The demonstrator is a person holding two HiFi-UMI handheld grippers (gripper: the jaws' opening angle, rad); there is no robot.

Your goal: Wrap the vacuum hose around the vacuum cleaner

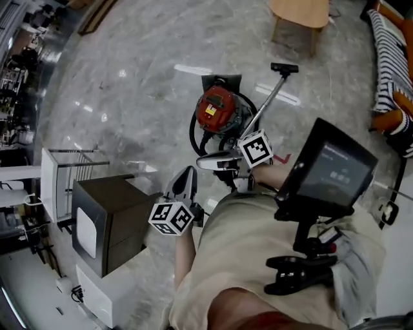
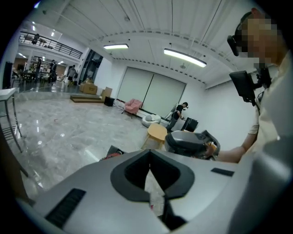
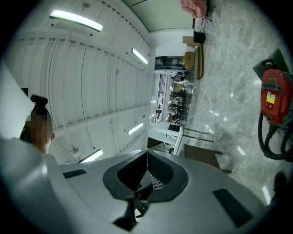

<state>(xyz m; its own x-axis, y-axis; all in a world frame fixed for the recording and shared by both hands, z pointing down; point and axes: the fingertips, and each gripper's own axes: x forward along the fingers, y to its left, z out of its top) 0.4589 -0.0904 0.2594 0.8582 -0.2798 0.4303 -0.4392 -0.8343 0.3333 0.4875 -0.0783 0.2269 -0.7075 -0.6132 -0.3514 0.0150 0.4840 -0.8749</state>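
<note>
The red vacuum cleaner (image 1: pixel 216 109) stands on the marble floor ahead of me. Its black hose (image 1: pixel 194 132) loops down its left side, and the silver wand (image 1: pixel 270 102) slants up to the floor head (image 1: pixel 284 67). My right gripper (image 1: pixel 201 163) hovers just in front of the vacuum, pointing left, shut and empty. My left gripper (image 1: pixel 188 171) is lower and nearer to me, also shut with nothing in it. The right gripper view shows the vacuum cleaner (image 3: pixel 276 95) and hose (image 3: pixel 267 142) at its right edge, beyond the shut right gripper (image 3: pixel 147 157). The left gripper (image 2: pixel 149 159) has its jaws together.
A dark cabinet (image 1: pixel 106 222) and a white rack (image 1: pixel 63 182) stand at my left. A wooden stool (image 1: pixel 300 14) is beyond the vacuum, and a striped sofa (image 1: pixel 390 55) is at the far right. A clamped tablet (image 1: pixel 329 171) hangs at my chest.
</note>
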